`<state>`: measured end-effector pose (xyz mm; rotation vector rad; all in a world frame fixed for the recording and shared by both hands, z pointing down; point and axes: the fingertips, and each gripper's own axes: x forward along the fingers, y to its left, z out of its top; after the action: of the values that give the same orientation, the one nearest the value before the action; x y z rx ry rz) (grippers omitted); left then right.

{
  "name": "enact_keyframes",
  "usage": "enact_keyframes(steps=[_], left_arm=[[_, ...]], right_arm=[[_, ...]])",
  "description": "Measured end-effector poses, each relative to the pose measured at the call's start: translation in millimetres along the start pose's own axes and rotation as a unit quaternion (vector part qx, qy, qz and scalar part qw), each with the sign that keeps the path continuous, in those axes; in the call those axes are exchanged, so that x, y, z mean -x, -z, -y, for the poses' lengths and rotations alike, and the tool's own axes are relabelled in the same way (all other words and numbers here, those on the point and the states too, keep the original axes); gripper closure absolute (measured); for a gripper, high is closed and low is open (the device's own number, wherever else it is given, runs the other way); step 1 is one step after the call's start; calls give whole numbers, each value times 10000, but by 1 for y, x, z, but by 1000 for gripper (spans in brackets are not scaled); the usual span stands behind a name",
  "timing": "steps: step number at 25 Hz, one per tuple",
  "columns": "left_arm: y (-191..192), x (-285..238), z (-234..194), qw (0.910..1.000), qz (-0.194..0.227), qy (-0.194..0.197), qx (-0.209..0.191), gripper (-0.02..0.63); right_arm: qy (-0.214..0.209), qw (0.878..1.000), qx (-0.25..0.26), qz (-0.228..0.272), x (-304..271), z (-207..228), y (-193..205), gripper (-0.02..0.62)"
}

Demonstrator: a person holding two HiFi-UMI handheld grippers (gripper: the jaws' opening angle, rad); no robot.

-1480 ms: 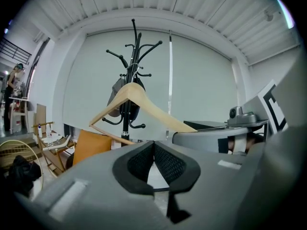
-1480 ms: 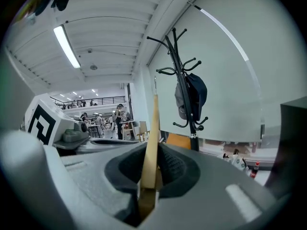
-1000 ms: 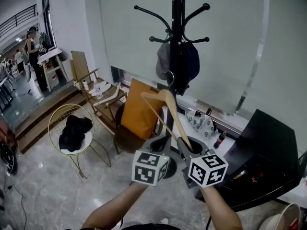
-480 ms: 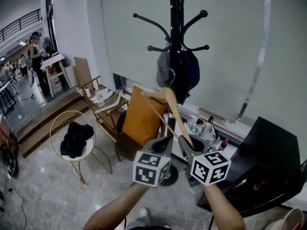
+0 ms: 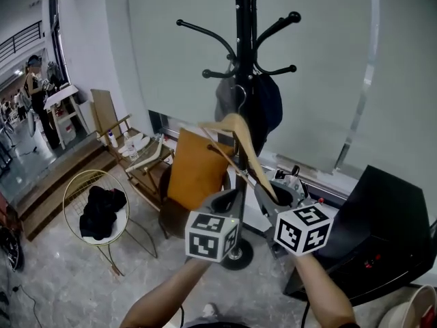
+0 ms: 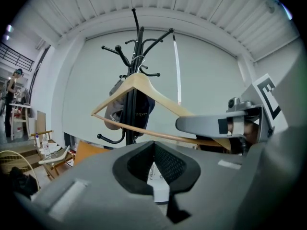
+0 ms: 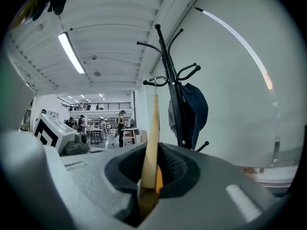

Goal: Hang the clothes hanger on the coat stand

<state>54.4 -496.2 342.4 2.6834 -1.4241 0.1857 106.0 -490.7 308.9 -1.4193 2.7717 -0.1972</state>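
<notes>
I stand in a large open workspace: ceiling strip light [image 7: 71, 52], railed mezzanine [image 7: 96, 105], people [image 7: 120, 123] at tables [image 7: 96, 132], marble floor [image 5: 61, 279].

**A:** What can't you see from up top?

**B:** The coat stand [image 5: 244, 19] runs off the head view's upper edge, and my left hand-held gripper [image 5: 229, 202] covers part of its base. The dark clothes [image 5: 266, 104] on it hide the pole behind them.

**A:** And the clothes hanger [image 5: 235, 137]?

**B:** Its lower end vanishes inside my right hand-held gripper [image 5: 270, 202]. Whether its hook [image 6: 137, 58] touches a peg, I can't tell. The people [image 7: 120, 123] far back are too small to make out.
</notes>
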Motion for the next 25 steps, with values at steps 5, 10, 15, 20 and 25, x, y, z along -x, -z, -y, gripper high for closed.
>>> enact_keyframes(steps=[5, 10, 15, 20, 25], left_arm=[[-3, -8, -13, 10000, 6, 36, 13, 601], [-7, -16, -19, 9999, 41, 94, -10, 601], [-8, -22, -20, 9999, 33, 163, -13, 601], [-8, -24, -22, 9998, 31, 181, -57, 601], [-4, -23, -30, 9999, -10, 139, -52, 601]], right_arm=[[68, 9999, 74, 43, -14, 6, -9, 545], [115, 9998, 121, 130, -24, 9, -20, 545], [165, 9995, 234, 127, -39, 12, -32, 545], [215, 9993, 291, 66, -52, 18, -35, 545], [265, 9992, 312, 28, -61, 22, -35, 545]])
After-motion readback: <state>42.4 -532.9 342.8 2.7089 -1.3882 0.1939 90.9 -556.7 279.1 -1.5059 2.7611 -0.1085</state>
